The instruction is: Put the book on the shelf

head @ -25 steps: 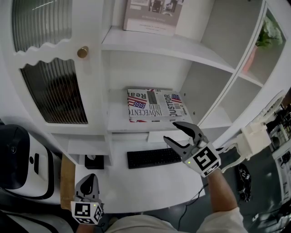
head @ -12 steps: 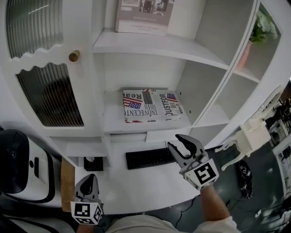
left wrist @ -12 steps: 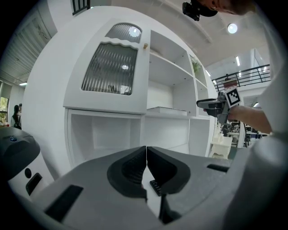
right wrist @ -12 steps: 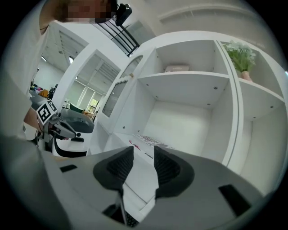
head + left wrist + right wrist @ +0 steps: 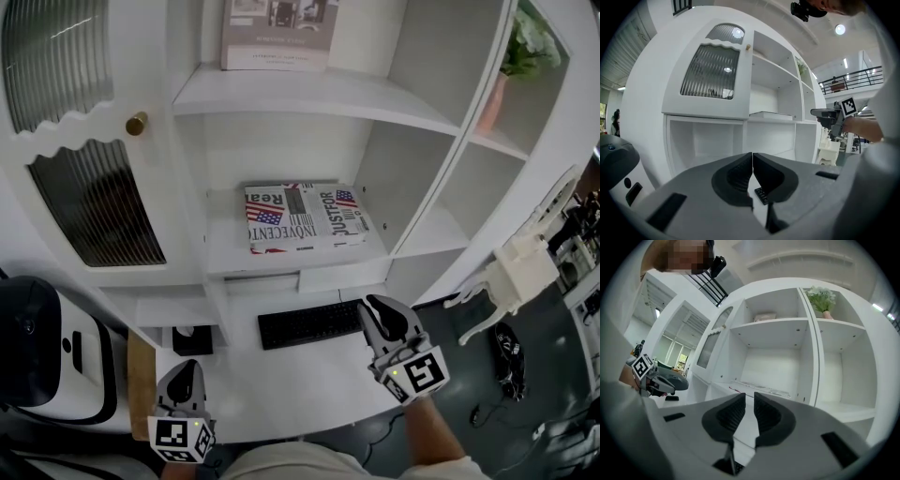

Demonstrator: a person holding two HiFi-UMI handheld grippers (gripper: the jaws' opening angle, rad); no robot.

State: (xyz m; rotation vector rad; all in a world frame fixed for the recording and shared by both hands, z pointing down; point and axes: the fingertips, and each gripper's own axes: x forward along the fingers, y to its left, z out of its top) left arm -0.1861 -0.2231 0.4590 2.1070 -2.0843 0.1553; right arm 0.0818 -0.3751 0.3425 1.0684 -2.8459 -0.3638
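Overhead, two level views; common shelf (image 5: pixel 309 94)

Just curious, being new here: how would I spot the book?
Find the tall white shelf unit. In its middle bay, just above the black keyboard, lies the book. It lies flat and shows American flags, unlike the grey cover standing one shelf up.

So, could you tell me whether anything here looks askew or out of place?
Nothing stands out: the book lies flat on the middle shelf, roughly square with its front edge, and the keyboard sits on the desk below.
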